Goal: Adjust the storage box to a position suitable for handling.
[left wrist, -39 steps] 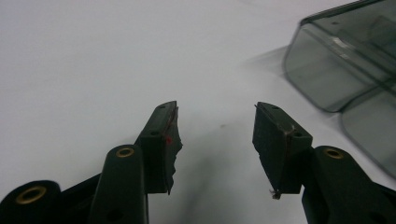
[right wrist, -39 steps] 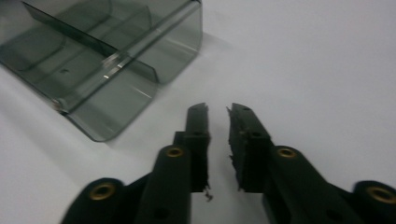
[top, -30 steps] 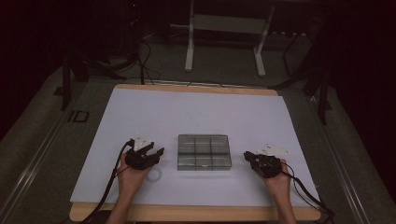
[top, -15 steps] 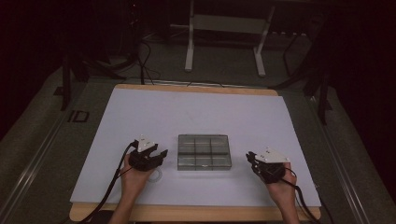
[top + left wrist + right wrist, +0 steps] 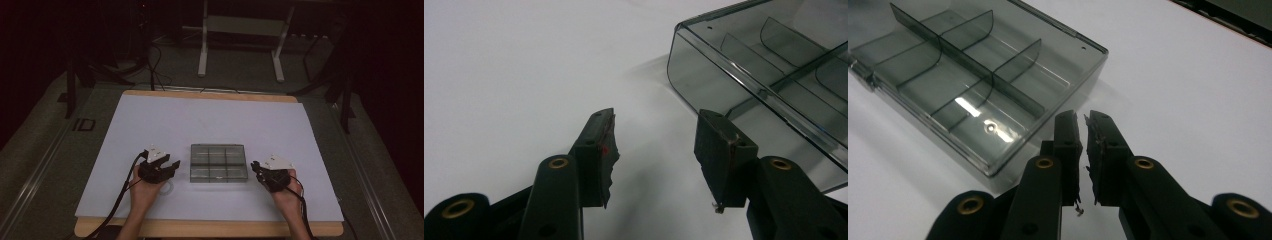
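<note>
The divided box (image 5: 218, 163) lies between your hands, long side crosswise. Your left hand-held gripper (image 5: 171, 165), open and empty, sits nearer; the right hand-held gripper (image 5: 256, 166) is nearly closed, empty.

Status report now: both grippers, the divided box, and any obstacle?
Left gripper open, empty, beside box. Right gripper nearly shut, empty, at the other side. Clear divided box lies flat, untouched. Nothing in the way.

Smoky transparent plastic compartment box (image 5: 218, 163), lid closed, divided internally into six compartments, all empty, lying flat near the front of the white bench (image 5: 210, 117).
</note>
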Available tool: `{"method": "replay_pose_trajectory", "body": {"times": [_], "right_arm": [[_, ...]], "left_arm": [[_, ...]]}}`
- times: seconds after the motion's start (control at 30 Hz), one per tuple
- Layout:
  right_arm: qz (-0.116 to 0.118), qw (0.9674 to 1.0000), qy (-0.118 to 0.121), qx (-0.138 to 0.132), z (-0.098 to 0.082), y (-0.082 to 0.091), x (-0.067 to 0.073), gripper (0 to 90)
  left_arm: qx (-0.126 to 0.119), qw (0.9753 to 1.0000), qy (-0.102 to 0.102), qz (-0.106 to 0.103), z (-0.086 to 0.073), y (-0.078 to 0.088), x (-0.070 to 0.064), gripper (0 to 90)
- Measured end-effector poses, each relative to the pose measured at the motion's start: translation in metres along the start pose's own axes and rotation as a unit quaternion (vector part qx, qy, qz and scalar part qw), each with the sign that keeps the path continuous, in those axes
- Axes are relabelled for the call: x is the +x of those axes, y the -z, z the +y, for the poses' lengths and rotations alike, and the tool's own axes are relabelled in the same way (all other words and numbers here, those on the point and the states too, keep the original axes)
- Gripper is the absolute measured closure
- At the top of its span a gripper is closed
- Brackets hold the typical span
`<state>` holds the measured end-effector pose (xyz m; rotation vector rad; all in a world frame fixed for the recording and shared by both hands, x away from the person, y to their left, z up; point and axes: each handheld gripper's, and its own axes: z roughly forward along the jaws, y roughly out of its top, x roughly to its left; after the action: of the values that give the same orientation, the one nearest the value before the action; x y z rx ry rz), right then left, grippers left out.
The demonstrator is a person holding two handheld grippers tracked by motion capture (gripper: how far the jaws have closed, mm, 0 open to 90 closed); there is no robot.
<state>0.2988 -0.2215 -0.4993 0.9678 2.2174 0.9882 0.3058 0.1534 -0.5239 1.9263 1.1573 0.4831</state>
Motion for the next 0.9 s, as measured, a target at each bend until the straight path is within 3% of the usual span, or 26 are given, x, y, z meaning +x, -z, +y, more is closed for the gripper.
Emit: {"method": "replay_pose_trajectory", "body": {"times": [0.4,0.67,0.9], "right_arm": [[0.014,0.9994,-0.026,0.017,-0.003,-0.024,-0.001,83.9],[0.021,0.9991,-0.033,0.015,-0.005,-0.023,0.0,86.4],[0.031,0.9988,-0.036,0.012,-0.004,-0.024,0.003,86.4]], "left_arm": [[0.007,0.9999,-0.003,-0.009,0.001,-0.008,-0.007,52.8],[0.016,0.9996,-0.017,-0.014,0.002,-0.016,-0.017,52.7],[0.017,0.9996,-0.021,-0.009,0.002,-0.016,-0.018,52.6]]}}
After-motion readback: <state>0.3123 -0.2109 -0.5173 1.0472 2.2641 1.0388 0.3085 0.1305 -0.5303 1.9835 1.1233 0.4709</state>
